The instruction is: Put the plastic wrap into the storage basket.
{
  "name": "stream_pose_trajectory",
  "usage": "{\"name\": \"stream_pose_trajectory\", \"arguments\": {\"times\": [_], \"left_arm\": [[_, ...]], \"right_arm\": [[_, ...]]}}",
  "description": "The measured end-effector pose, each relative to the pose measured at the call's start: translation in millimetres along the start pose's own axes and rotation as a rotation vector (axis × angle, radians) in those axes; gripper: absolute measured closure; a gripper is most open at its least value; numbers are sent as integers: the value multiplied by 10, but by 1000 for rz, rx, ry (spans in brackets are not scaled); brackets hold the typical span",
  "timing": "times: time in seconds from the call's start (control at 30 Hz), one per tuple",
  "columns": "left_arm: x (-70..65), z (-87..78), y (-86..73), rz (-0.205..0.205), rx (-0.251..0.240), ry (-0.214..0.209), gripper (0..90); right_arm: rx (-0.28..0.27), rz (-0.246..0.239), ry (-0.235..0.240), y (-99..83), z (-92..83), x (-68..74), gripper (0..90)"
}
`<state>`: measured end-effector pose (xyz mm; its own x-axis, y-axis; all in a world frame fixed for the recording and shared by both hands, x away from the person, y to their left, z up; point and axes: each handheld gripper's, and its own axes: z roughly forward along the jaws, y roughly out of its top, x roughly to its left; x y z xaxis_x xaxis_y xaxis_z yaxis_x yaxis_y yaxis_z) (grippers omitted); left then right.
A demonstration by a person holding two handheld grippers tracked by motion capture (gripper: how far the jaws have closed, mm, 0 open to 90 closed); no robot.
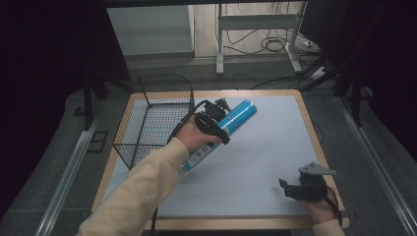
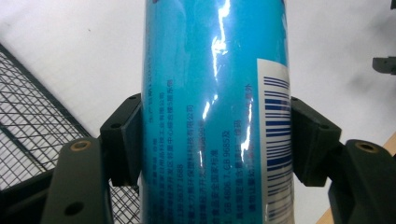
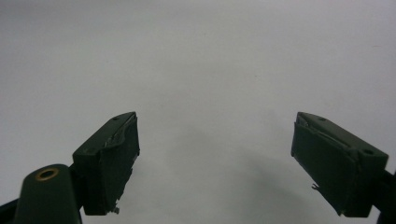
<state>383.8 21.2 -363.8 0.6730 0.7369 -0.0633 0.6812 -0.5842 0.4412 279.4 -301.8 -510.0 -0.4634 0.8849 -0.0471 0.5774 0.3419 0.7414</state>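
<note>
While clamped crosswise, blue can (image 2: 215, 112) sits between left gripper (image 2: 215, 140) pads.

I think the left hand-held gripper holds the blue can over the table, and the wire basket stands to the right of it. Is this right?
Not quite. The left hand-held gripper does hold the blue can over the table, but the wire basket stands to its left, as the high view shows.

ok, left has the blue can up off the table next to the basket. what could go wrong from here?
1. Slip: the left gripper holds the blue can across its glossy round body, so it might rotate or slide out.
2. Snag: the can is tilted and long, and the wire basket stands close beside it; an end could catch the rim.
3. No backup: the right gripper sits open, far off.
</note>
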Motion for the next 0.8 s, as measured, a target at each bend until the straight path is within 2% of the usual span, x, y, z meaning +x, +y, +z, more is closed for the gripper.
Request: {"name": "stream_pose_trajectory", "arguments": {"times": [0.27, 0.3, 0.5, 0.8], "left_arm": [[60, -90, 44, -1, -20, 0, 313], [72, -107, 51, 8, -12, 8, 313], [100, -182, 105, -1, -33, 14, 313], [132, -299, 199, 19, -35, 50, 313]], "right_arm": [[2, -1, 1, -1, -1, 3, 156], [1, -2, 1, -1, 0, 2, 156], [1, -3, 1, 0, 1, 1, 156], [0, -2, 0, 0, -3, -5, 156]]}}
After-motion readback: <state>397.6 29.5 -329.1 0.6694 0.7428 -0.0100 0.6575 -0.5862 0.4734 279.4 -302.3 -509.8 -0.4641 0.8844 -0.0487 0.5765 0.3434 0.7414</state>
